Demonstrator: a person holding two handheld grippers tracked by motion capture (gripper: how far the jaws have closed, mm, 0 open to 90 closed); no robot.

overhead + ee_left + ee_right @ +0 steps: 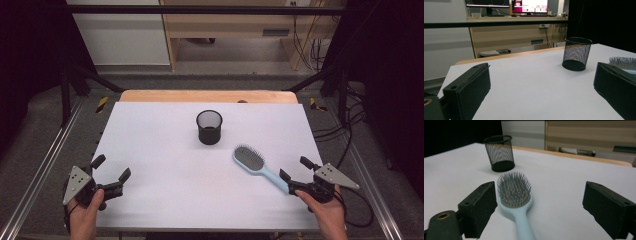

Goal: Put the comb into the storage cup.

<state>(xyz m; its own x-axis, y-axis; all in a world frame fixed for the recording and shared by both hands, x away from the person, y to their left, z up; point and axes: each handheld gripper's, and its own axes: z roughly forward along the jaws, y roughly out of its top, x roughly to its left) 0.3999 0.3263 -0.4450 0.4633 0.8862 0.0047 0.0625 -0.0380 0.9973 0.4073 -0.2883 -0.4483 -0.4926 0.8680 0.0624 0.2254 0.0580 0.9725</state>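
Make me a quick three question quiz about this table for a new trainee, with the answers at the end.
1. True or false: the hairbrush lies with its bristles facing up.
2. Which gripper is nearer the hairbrush's handle: A) the left gripper, B) the right gripper?
3. Fill in: the black mesh cup stands ____ on the white table.

Key
1. True; the grey bristles point up in the right gripper view.
2. B; its open jaws sit at the handle's end, while the left gripper, also open, is across the table.
3. Upright, open end up, apart from the hairbrush.
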